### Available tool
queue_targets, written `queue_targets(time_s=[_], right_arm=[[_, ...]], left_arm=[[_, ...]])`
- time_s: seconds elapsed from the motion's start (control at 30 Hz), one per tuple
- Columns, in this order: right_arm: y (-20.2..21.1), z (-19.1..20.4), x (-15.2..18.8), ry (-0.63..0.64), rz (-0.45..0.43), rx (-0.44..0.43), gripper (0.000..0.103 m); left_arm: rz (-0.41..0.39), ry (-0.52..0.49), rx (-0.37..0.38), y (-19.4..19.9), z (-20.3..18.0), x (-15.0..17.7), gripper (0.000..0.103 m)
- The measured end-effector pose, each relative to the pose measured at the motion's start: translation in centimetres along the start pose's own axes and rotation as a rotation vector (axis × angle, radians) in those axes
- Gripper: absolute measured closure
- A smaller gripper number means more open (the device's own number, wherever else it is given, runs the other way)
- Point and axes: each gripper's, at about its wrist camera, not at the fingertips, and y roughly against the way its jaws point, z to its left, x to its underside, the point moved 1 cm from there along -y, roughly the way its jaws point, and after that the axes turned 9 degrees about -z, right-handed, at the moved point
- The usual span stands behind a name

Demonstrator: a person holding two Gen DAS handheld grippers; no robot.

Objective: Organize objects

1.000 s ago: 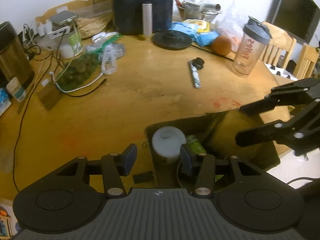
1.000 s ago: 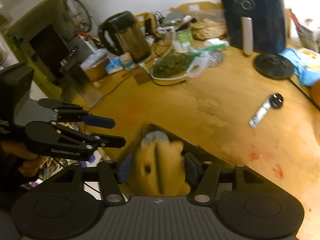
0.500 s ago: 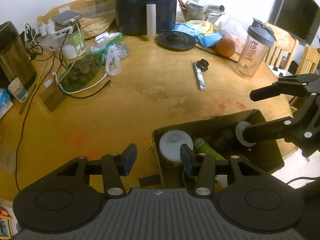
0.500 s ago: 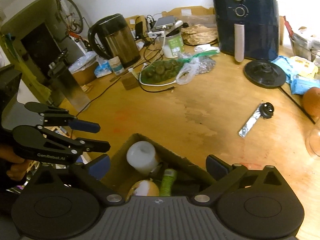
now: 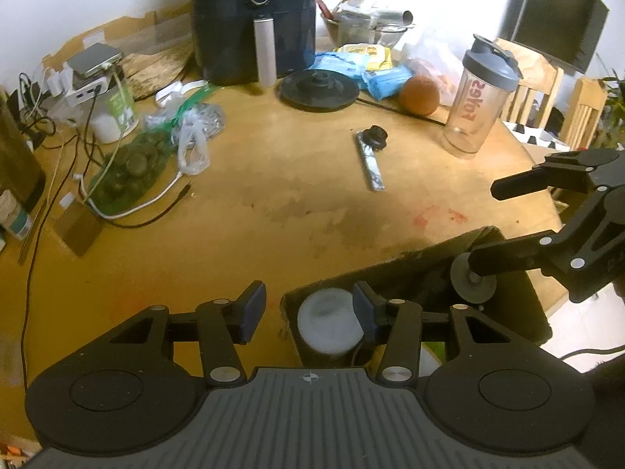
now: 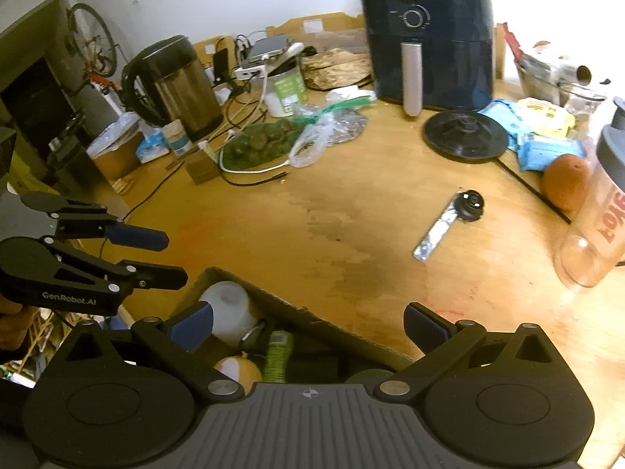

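Observation:
A cardboard box (image 6: 312, 314) sits at the table's near edge. Inside it are a white jar (image 6: 226, 308), a green bottle (image 6: 277, 355) and a yellow plush toy (image 6: 238, 371). My right gripper (image 6: 308, 324) hovers over the box, jaws wide open with nothing between them; it shows from the side as right gripper (image 5: 492, 226). My left gripper (image 5: 308, 308) is half open astride the box's left corner (image 5: 287, 301), its right pad in front of the white jar (image 5: 328, 324), pressing on nothing. A silver bar with a black knob (image 5: 371, 156) lies mid-table.
Along the back stand an air fryer (image 5: 254, 19), a kettle base (image 5: 318, 90), an orange (image 5: 420, 95) and a shaker bottle (image 5: 476, 97). A bag of green produce (image 5: 129, 172) and cables lie left. A steel kettle (image 6: 172, 86) stands far left, chairs at the right.
My right gripper opened and let the yellow plush toy drop into the box, then drew back above it. My left gripper shifted slightly left along the box.

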Motion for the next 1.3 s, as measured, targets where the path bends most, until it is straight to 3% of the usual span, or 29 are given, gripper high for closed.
queue_targets(time_s=[0.4,0.53,1.17,1.3], right_arm=[[-0.1,-2.5,0.1,-0.054,0.01,0.101,0.0],[0.0,-3.9,0.1,-0.078,0.01,0.126,0.0],[-3.2,-8.6,-2.3,-0.099,-0.009,0.198,0.002],[-4.3,-9.3,-2.8,-0.096,-0.014,0.208,0.009]], left_arm=[[0.007,-0.031,0.047,-1.9,0.0,-1.2,0.046],[0.001,-0.04,0.058,-2.3,0.0,-1.7,0.036],[-0.009,-0.084,0.137,-4.0,-0.2,-4.0,0.035],[-0.003,-0.082,0.143,-4.2,0.0,-4.1,0.035]])
